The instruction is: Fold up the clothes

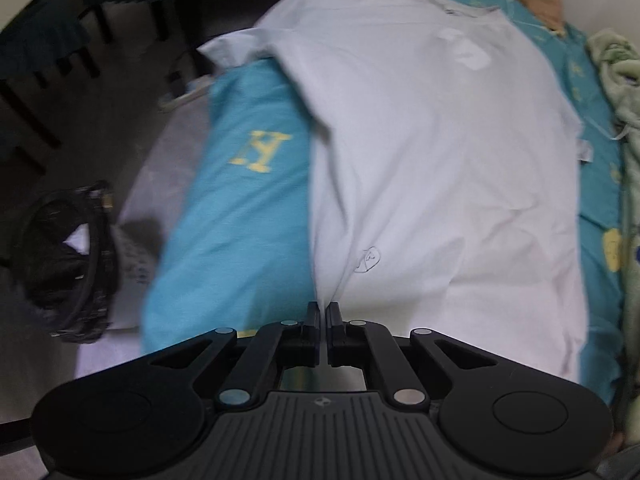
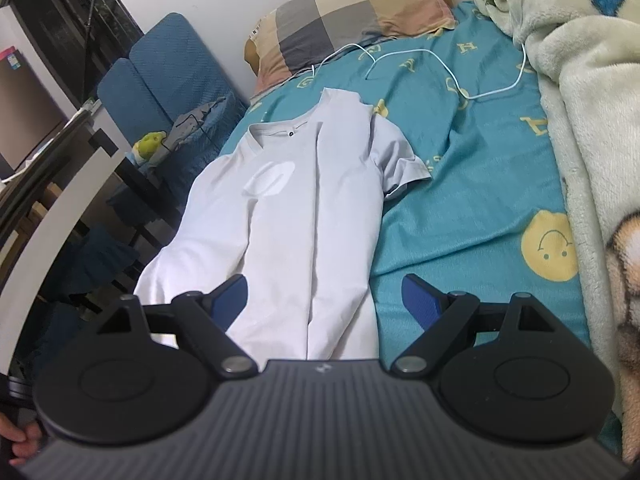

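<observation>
A white T-shirt lies lengthwise on the teal bed sheet, collar towards the pillow. One side is folded in along the middle, and a short sleeve sticks out to the right. In the left wrist view the T-shirt fills the centre, and its near edge gathers to a point at my left gripper, which is shut on that fabric. My right gripper hovers open over the shirt's near end, one blue pad above the cloth and the other above the sheet.
A checked pillow and a white cable lie at the bed's head. A fluffy pale blanket runs along the right side. Left of the bed are a black bag, dark furniture and a blue folded cushion.
</observation>
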The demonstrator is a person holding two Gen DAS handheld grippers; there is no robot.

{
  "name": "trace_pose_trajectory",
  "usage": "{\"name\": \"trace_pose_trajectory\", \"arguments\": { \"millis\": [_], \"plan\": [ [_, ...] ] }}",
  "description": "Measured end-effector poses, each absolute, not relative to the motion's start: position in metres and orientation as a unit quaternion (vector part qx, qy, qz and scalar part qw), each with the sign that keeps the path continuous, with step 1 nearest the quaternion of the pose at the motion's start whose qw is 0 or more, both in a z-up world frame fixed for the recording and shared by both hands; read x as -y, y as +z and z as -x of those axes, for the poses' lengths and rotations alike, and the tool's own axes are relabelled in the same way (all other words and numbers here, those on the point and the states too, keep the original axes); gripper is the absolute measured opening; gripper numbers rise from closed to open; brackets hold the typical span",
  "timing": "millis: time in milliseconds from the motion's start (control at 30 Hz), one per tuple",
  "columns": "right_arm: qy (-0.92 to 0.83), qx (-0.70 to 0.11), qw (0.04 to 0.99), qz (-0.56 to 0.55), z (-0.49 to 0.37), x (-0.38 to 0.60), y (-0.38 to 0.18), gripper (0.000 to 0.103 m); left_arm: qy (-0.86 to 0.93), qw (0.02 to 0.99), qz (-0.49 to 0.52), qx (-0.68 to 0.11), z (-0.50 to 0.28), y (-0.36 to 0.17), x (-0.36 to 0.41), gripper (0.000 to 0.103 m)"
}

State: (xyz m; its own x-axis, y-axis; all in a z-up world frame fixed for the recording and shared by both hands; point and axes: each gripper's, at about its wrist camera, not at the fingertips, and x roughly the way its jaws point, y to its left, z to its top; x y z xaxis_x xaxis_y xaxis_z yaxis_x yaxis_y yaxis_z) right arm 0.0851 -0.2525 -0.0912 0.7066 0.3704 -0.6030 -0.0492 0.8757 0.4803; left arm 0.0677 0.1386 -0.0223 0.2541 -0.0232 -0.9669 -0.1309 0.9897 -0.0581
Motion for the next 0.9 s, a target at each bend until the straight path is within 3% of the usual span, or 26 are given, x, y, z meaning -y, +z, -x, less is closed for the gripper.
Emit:
{"name": "trace_pose_trajectory", "arguments": {
  "millis": [233,300,467,600,633,700,733,767,900],
  "plan": [
    [0.122,-0.376,0.895,-0.207,-0.086,0.248,-0.094,0.086,0.062,0.768,0.110,-0.627,-0.076,-0.028,-0.168,0.005],
    [0.129,-0.385,0.891,-0.203,-0.086,0.246,-0.097,0.086,0.055,0.765,0.122,-0.629,-0.078,-0.028,-0.168,0.011],
    [0.144,-0.411,0.879,-0.194,-0.090,0.237,-0.106,0.086,0.041,0.746,0.136,-0.650,-0.072,-0.029,-0.161,0.047],
    [0.145,-0.419,0.878,-0.179,-0.090,0.231,-0.109,0.086,0.031,0.728,0.098,-0.678,-0.067,-0.040,-0.141,0.050],
    [0.146,-0.420,0.878,-0.178,-0.091,0.230,-0.110,0.086,0.028,0.724,0.085,-0.684,-0.066,-0.042,-0.134,0.049],
    [0.146,-0.421,0.878,-0.176,-0.092,0.229,-0.110,0.086,0.021,0.715,0.058,-0.697,-0.064,-0.047,-0.122,0.038],
    [0.146,-0.421,0.878,-0.174,-0.092,0.229,-0.110,0.086,0.015,0.711,0.043,-0.702,-0.063,-0.048,-0.116,0.010],
    [0.146,-0.422,0.878,-0.172,-0.093,0.229,-0.111,0.086,0.009,0.706,0.028,-0.707,-0.062,-0.050,-0.110,0.003],
    [0.149,-0.432,0.874,-0.164,-0.093,0.226,-0.116,0.086,-0.007,0.714,-0.012,-0.700,-0.058,-0.031,-0.100,0.002]
  ]
}}
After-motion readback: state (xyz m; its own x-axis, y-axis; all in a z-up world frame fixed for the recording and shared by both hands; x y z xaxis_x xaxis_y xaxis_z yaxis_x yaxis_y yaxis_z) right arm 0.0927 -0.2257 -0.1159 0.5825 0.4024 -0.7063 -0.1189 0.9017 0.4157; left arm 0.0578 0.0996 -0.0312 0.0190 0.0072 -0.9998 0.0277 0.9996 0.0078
